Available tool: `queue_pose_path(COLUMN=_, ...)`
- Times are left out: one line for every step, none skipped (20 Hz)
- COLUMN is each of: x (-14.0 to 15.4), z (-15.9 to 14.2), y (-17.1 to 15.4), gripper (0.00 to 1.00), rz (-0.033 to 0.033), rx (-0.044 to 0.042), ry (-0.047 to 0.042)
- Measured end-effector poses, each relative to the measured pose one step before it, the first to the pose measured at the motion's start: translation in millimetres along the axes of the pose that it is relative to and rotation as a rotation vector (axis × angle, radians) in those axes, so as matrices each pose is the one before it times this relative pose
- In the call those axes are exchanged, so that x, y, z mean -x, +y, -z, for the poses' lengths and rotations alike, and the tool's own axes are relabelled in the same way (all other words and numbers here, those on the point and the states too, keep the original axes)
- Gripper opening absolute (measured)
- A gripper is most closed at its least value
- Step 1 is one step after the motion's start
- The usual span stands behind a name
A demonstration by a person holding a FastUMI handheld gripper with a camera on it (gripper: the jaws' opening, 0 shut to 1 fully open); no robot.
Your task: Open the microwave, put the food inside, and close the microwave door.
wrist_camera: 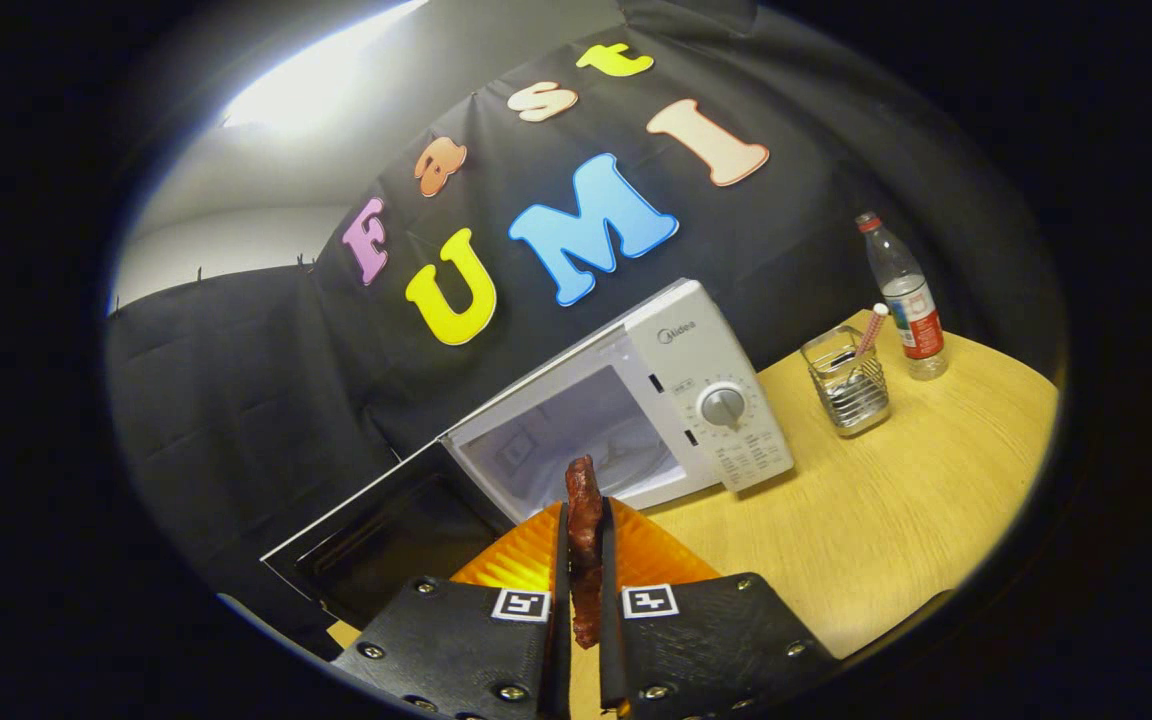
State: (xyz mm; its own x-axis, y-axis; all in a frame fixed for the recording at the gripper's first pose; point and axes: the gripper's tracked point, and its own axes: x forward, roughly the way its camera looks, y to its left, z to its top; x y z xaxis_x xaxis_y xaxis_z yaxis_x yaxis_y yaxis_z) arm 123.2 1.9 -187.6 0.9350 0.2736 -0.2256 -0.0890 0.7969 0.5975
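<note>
The gripper (584, 560) is clamped on the food (584, 520), a thin, dark reddish strip that looks like a piece of cooked meat; both fingers press flat against its sides and its top end sticks out past the fingertips. Holding it by the middle, with one end free ahead, seems meant to let that end go into the oven first. The microwave (676, 400) stands on the tabletop (896, 500) just beyond the fingers, and its door (386, 540) is swung fully open to the left, so the cavity (586, 440) faces the gripper with nothing across the opening. The food sits in line with that opening, near its lower edge but not yet inside. By my reckoning the opening step is done, the loading is in hand, and the closing is left. The open door lies close beside the fingers, so a careless reach could brush it. On the control panel above the dial (723, 405) the brand reads "Midea"; the small print around and below the dial is too fine to read. Well off to the right stand a wire holder (844, 385) with a straw-like stick in it and a plastic bottle (904, 298) with a red label, whose writing cannot be made out.
</note>
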Motion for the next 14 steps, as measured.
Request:
queue_pose_path(x=-11.23, z=0.37, y=9.05, gripper=0.12, rz=-0.00773, rx=-0.00714, ry=-0.00555)
queue_pose_path(x=-11.51, z=2.02, y=7.94, gripper=0.12, rz=-0.00439, rx=-0.00506, ry=-0.00473)
queue_pose_path(x=-11.94, z=2.37, y=6.20, gripper=0.12, rz=-0.00052, rx=-0.00459, ry=-0.00447)
queue_pose_path(x=-12.99, z=1.98, y=6.19, gripper=0.12, rz=0.00223, rx=-0.00493, ry=-0.00187)
queue_pose_path(x=-13.09, z=3.63, y=4.87, gripper=0.12, rz=0.00407, rx=-0.00819, ry=0.00286)
queue_pose_path(x=-14.07, z=2.29, y=3.80, gripper=0.12, rz=0.00687, rx=-0.01011, ry=-0.00136)
queue_pose_path(x=-13.67, z=2.98, y=2.04, gripper=0.12, rz=0.01069, rx=-0.00976, ry=-0.00082)
queue_pose_path(x=-14.26, z=2.75, y=-0.71, gripper=0.12, rz=0.01874, rx=-0.00808, ry=0.00046)
queue_pose_path(x=-13.74, z=1.21, y=-1.17, gripper=0.12, rz=0.02126, rx=-0.00009, ry=-0.00767)
queue_pose_path(x=-14.56, z=2.13, y=-2.17, gripper=0.12, rz=0.02088, rx=0.00314, ry=-0.00239)
queue_pose_path(x=-12.66, z=2.60, y=-1.35, gripper=0.12, rz=0.01626, rx=-0.00308, ry=-0.00259)
queue_pose_path(x=-12.83, z=0.12, y=0.89, gripper=0.12, rz=0.00780, rx=0.00512, ry=-0.00949)
queue_pose_path(x=-12.70, z=2.56, y=-0.51, gripper=0.12, rz=0.01419, rx=0.00807, ry=-0.00316)
queue_pose_path(x=-12.88, z=2.10, y=-1.63, gripper=0.12, rz=0.01335, rx=0.00724, ry=0.00148)
